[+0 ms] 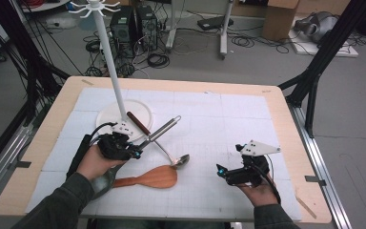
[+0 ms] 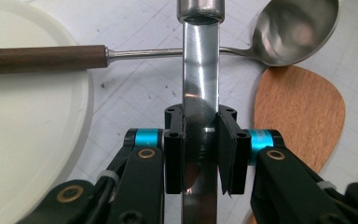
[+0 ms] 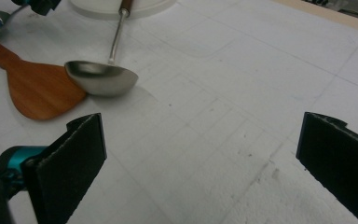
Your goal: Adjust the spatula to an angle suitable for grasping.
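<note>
We have the left gripper (image 1: 138,151) at the near left of the table (image 1: 286,119), just near of the white plate (image 1: 140,110) that forms the rack's base. Its jaws are pinched on a flat steel handle (image 2: 200,84); in the left gripper view the two black pads (image 2: 173,154) press against either side of that shiny strip, no gap visible. In the high view the handle (image 1: 164,128) runs up & to the right from the gripper, tilted, w/ its looped end toward the table's middle. What sits at the utensil's other end we can't tell for sure; a dark rounded blade shows under the left hand.

The ladle (image 1: 183,160) lies just right of the left gripper, bowl near the table centre, its brown wooden grip (image 1: 138,123) resting on the plate's rim. In the left gripper view the held handle crosses over the ladle's thin shank. The wooden spatula (image 1: 157,177) lies flat on the white mat, just near of the ladle, its blade touching or nearly touching the ladle bowl (image 3: 100,79).

The white rack pole (image 1: 112,67) stands upright from the plate, hooks at top.

Our right gripper (image 1: 221,171) is at the near right, well apart from the utensils, pointing left. Its jaws are spread wide w/ bare mat between the pads (image 3: 72,158).
</note>
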{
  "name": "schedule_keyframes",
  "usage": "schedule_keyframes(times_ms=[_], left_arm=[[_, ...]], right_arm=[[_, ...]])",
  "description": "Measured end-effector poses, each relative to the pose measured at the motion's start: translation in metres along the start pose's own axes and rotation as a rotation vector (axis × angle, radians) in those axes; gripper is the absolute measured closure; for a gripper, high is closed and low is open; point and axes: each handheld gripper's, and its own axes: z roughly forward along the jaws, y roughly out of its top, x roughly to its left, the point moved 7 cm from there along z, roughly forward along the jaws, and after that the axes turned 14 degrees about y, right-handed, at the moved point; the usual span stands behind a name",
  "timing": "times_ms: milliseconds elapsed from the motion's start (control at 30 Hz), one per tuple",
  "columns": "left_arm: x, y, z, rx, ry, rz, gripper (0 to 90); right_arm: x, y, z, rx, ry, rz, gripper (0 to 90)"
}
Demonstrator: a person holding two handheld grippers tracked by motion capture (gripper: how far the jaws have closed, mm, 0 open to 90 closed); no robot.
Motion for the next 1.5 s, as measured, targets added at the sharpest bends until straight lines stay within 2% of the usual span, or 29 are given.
schedule_keyframes(times_ms=[133,300,533,633,767,900,967,1167,1200,1300,1500], left_arm=[[0.001,0.001,-0.004,-0.018,-0.002,-0.009,74.5],[0.002,0.003,-0.009,-0.039,-0.005,-0.009,74.5],[0.001,0.005,-0.019,-0.078,-0.008,-0.012,74.5],[0.001,0.007,-0.023,-0.099,-0.013,-0.02,74.5],[0.001,0.008,-0.03,-0.123,-0.009,-0.019,74.6],[0.002,0.011,-0.036,-0.148,-0.006,-0.022,74.6],[0.003,0.012,-0.039,-0.158,-0.005,-0.02,74.6],[0.007,0.018,-0.045,-0.186,0.002,-0.023,74.7],[0.007,0.019,-0.046,-0.189,0.0,-0.023,74.7],[0.007,0.022,-0.05,-0.204,0.001,-0.023,74.7],[0.006,0.026,-0.056,-0.223,-0.005,-0.018,74.8]], right_arm=[[0.01,0.008,0.01,0.003,0.047,-0.015,0.6],[0.017,0.017,0.017,0.002,0.069,-0.025,0.6],[0.029,0.041,0.025,-0.054,0.107,-0.015,0.6],[0.04,0.058,0.034,-0.075,0.157,-0.03,0.7],[0.046,0.069,0.041,-0.071,0.165,-0.037,0.7],[0.05,0.082,0.048,-0.092,0.172,-0.029,0.7],[0.053,0.088,0.052,-0.103,0.197,-0.025,0.7],[0.058,0.105,0.06,-0.127,0.215,-0.044,2.3],[0.06,0.109,0.061,-0.138,0.218,-0.054,5.9],[0.064,0.12,0.066,-0.151,0.223,-0.087,6.4],[0.071,0.136,0.079,-0.153,0.241,-0.088,6.5]])
